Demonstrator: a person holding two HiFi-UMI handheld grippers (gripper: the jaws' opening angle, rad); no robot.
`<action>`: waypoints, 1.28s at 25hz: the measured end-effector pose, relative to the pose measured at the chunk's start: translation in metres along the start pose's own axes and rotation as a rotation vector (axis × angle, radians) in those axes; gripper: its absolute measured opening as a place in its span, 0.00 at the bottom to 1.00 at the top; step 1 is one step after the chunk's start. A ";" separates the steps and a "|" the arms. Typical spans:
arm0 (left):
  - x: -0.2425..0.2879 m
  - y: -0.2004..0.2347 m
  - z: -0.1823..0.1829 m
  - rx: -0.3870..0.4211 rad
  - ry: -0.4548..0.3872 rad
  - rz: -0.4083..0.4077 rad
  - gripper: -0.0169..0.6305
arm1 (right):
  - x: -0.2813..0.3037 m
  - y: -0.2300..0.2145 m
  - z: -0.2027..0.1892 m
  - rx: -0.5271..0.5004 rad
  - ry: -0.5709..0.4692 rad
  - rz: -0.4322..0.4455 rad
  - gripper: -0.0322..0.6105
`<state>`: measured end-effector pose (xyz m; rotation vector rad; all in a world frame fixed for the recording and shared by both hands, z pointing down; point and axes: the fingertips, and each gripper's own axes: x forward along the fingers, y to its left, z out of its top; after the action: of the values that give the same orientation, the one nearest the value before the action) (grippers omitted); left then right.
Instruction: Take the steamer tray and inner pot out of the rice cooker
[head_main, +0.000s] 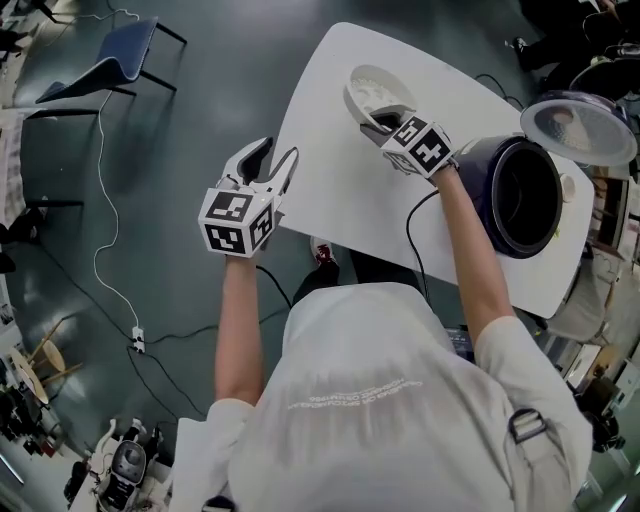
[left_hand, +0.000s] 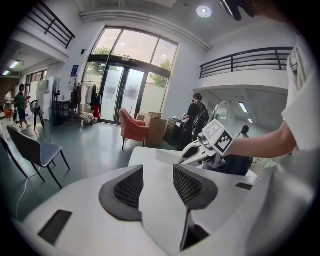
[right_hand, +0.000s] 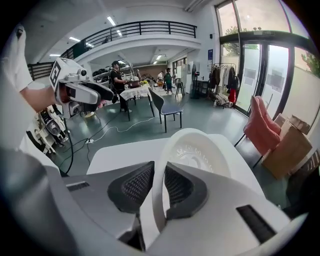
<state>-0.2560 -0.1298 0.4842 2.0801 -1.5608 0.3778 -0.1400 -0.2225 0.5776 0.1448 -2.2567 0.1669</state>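
Right hand-held gripper (right_hand: 159, 187) clamps the white steamer tray (right_hand: 200, 150) by its rim above the tabletop (head_main: 330, 190). Left hand-held gripper (left_hand: 157, 187) hangs open, holding nothing. The inner pot (head_main: 528, 200) sits in the open rice cooker (head_main: 476, 165).

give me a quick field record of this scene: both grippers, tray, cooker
left gripper: open, empty, at the left edge of the table
right gripper: shut on the steamer tray's rim
steamer tray: white, out of the cooker, at the table's far end
rice cooker: dark, lid open, on the table's right side
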 end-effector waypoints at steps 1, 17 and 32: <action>0.003 0.002 -0.001 -0.003 0.007 0.005 0.34 | 0.006 -0.005 -0.002 0.006 0.002 0.006 0.17; 0.028 0.004 -0.030 -0.028 0.122 0.049 0.34 | 0.080 -0.048 -0.035 -0.033 0.121 0.061 0.19; 0.016 -0.007 -0.041 -0.016 0.148 0.059 0.34 | 0.087 -0.051 -0.035 -0.073 0.156 0.000 0.33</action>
<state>-0.2411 -0.1185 0.5243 1.9504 -1.5350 0.5259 -0.1602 -0.2711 0.6703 0.0896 -2.1045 0.0918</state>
